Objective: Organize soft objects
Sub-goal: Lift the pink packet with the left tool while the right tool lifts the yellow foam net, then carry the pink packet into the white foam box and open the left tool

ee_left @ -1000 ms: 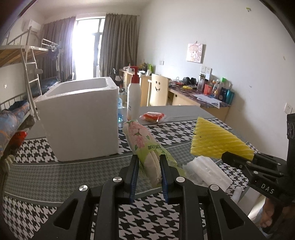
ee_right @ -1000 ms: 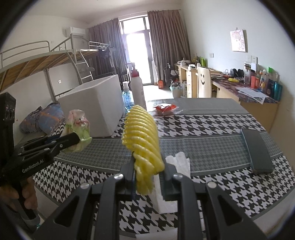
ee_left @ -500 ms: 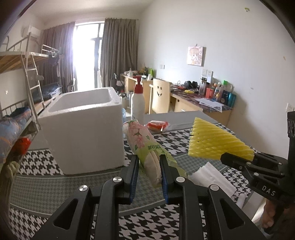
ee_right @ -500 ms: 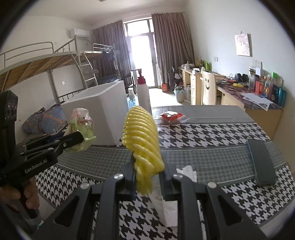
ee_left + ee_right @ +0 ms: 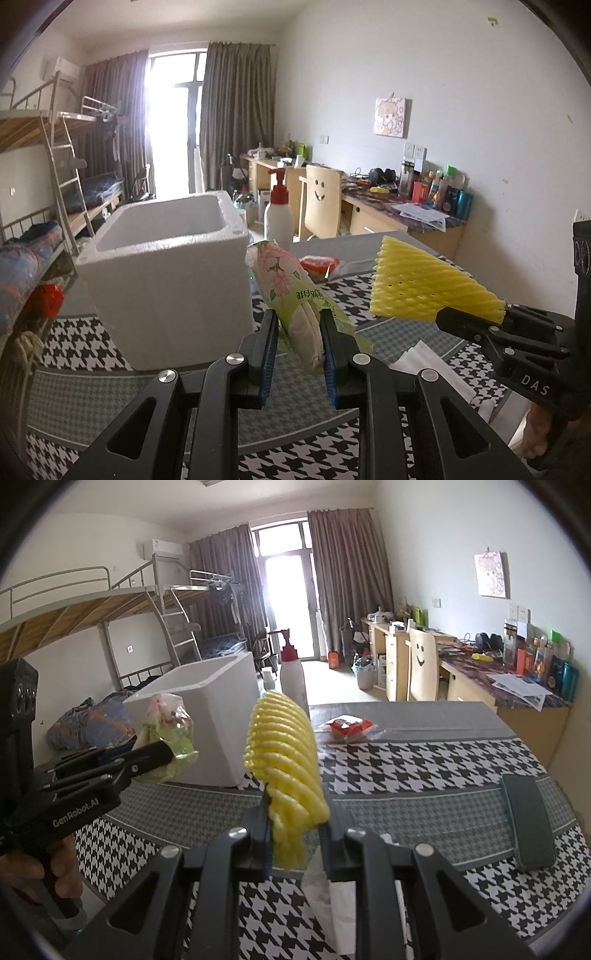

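The white foam box [image 5: 166,273] at far left looks empty, so nothing is stowed yet. My left tongs [image 5: 297,354] grip a flowered packet [image 5: 291,295]; my right tongs [image 5: 295,834] grip yellow foam netting [image 5: 284,768], both above the table [image 5: 424,771].

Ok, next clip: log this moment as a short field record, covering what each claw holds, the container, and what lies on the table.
left claw: shut on floral tissue pack, held off the table
right claw: shut on yellow foam net, held off the table
container: white foam box, open top, standing on the table, nothing seen inside from here
table cover: houndstooth cloth
loose on table: red snack packet; dark flat case; white tissue sheets below the right claw
behind box: pump bottle with red top
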### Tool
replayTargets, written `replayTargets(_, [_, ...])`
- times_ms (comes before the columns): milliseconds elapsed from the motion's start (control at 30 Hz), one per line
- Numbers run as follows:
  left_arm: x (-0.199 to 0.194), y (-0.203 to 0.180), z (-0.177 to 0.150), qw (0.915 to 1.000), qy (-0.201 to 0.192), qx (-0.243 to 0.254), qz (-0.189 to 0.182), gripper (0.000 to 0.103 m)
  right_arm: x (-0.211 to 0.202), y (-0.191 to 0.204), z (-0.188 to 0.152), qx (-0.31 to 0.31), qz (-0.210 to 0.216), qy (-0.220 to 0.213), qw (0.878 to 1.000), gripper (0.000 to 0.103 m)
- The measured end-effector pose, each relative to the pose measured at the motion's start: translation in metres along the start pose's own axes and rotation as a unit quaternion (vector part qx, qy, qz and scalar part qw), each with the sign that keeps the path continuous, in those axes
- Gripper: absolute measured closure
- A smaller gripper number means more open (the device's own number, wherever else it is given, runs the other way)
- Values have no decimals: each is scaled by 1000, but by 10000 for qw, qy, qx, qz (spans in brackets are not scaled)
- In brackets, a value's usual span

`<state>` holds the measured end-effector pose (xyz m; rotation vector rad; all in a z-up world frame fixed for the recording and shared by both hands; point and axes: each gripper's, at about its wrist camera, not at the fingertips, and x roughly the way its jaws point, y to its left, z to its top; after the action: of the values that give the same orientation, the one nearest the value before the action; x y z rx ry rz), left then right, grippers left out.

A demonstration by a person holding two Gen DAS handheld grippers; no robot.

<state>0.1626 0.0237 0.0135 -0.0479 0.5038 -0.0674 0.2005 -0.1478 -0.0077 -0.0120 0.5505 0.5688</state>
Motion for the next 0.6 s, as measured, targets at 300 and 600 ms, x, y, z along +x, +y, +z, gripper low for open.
replayTargets(300, [-5, -1, 21, 9999, -94, 58, -63, 79, 1, 5, 18, -73, 22, -119, 9999, 79])
replayTargets(600, [-8, 5, 37, 9994, -305, 113, 92, 79, 2, 7, 33, -130, 66, -227, 9996, 79])
